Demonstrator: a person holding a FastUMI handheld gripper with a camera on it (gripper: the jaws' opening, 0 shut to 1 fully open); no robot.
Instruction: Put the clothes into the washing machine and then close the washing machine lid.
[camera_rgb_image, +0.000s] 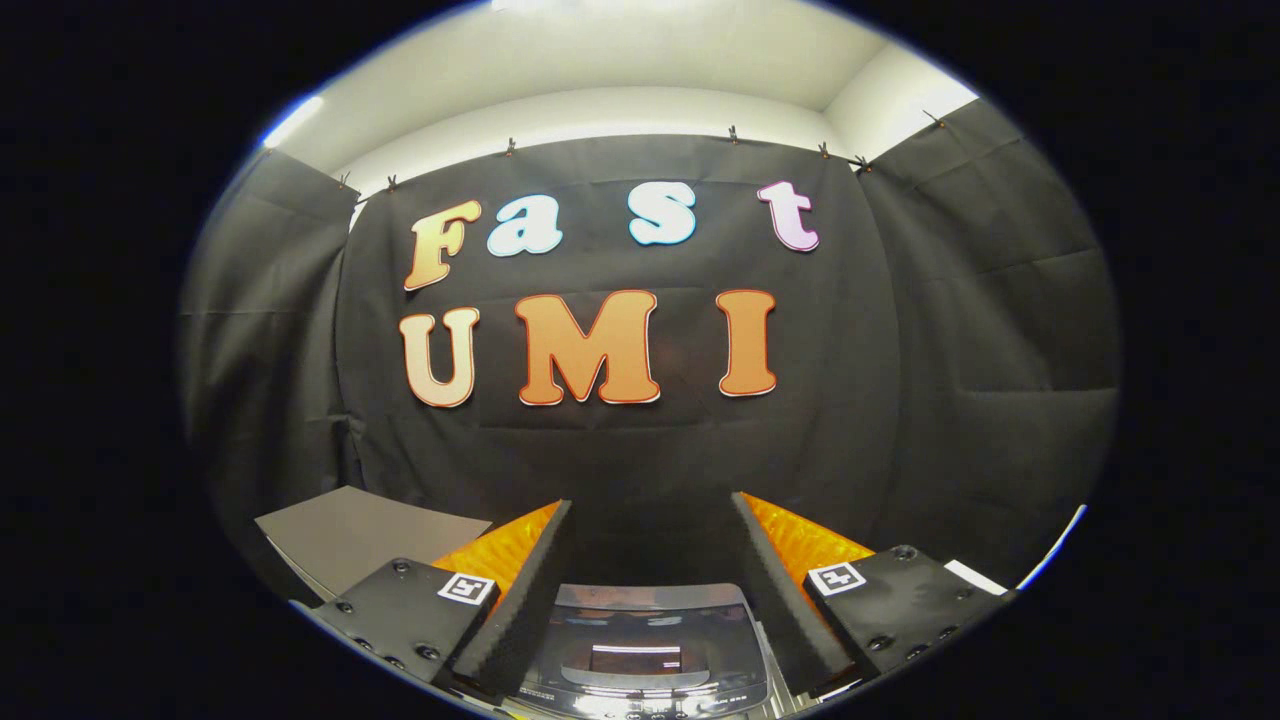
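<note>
fingers (650, 575) of the gripper stand spread apart and empty, aimed level at the booth wall, while the washing machine (640, 655) sits directly below and between them with its dark glossy lid (640, 625) lying flat, apparently closed.

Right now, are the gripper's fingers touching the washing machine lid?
Cannot tell. In the gripper view the open hand-held gripper is spread over the washing machine lid, but no gap or contact shows plainly.

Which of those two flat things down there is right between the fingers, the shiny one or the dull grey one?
The shiny one: the washing machine lid, glossy and dark, lies between the open gripper fingers. The matte grey board sits off beside the left finger.
</note>
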